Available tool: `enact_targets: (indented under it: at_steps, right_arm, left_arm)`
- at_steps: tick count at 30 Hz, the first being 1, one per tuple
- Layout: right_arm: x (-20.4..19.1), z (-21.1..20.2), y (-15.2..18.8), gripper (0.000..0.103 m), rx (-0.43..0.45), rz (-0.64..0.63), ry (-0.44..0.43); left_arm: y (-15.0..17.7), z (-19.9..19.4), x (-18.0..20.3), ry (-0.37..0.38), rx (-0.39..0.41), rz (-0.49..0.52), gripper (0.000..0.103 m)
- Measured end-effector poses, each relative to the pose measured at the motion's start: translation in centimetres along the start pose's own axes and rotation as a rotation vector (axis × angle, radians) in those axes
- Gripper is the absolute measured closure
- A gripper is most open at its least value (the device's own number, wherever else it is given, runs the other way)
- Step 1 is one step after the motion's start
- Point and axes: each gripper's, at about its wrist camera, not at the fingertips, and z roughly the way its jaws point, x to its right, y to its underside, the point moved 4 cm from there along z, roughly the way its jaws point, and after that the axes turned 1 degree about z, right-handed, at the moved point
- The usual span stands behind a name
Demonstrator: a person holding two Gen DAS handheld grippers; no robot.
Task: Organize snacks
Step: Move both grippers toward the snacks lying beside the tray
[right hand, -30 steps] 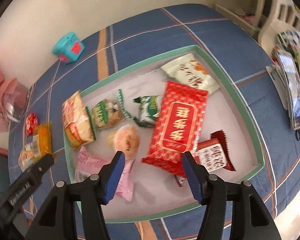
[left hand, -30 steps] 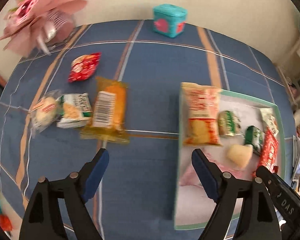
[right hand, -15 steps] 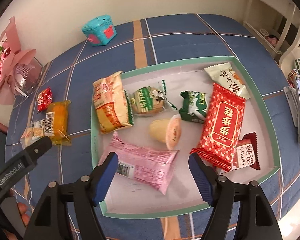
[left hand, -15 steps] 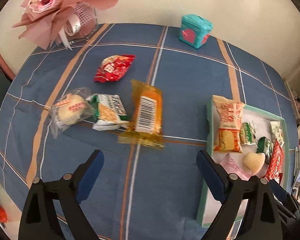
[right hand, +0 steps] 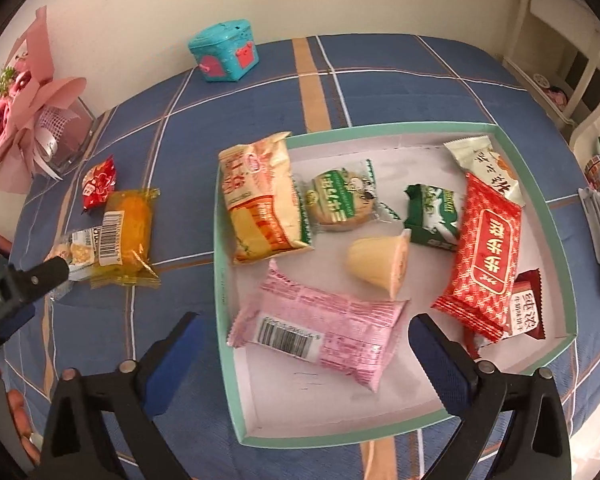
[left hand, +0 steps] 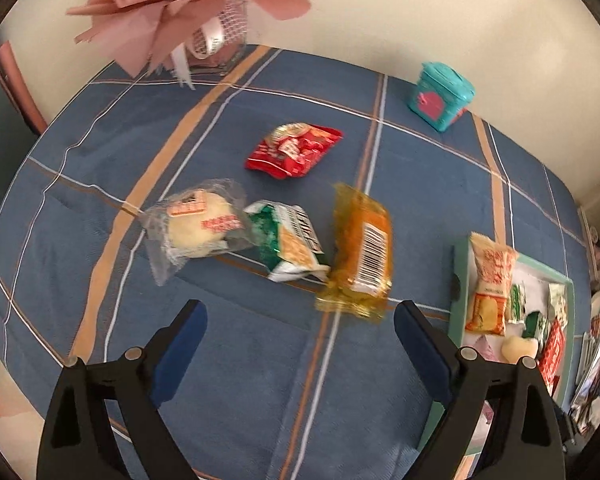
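My right tool point(right hand: 302, 354), just sprung wide, hangs released above the pink packet point(right hand: 320, 330) in the tray point(right hand: 556, 248); my left tool point(left hand: 300, 346) gapes empty.

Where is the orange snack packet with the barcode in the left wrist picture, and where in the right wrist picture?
Left wrist view: the orange packet lies on the tablecloth right of centre, left of the tray.
Right wrist view: the same packet lies at the left, outside the tray.
Shared landmark: the teal box near the wall.
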Motion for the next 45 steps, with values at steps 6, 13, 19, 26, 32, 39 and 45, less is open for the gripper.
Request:
enact_targets:
  at_steps: [6,13,19,26,32,39,45]
  right_arm:
    - [-1.8,0.1,0.1,0.0,0.019,-0.021,-0.017]
    - [-5.3,0.0,0.3,0.0,0.036,-0.044,-0.108]
    - [-8.4,0.3,0.7,0.0,0.048,-0.055,-0.172]
    - [-11.2,1.2,0.6,0.0,0.037,-0.081,-0.212]
    - [-12.1,2.4,-0.8,0.0,0.047,-0.07,-0.217]
    - [-12.9,3.8,-2.4,0.003,0.06,-0.074,-0.234]
    - [-14.0,5.6,-3.3,0.011,0.048,-0.091,-0.233]
  left_arm:
    - [-1.0,-0.2,-3.2,-0.006,0.03,-0.062,0.004]
    - [-1.7,-0.4,-7.8,-0.034,0.062,-0.155,0.004]
    - [-1.9,-0.2,-11.8,-0.061,0.074,-0.236,0.004]
    - [-2.2,0.8,-13.9,-0.037,0.062,-0.287,0.004]
    - [-2.7,2.2,-12.8,0.045,0.03,-0.294,0.004]
    - [-3.6,4.8,-10.5,0.091,-0.002,-0.253,0.004]
    - [-4.4,6.6,-10.2,0.09,-0.023,-0.25,0.005]
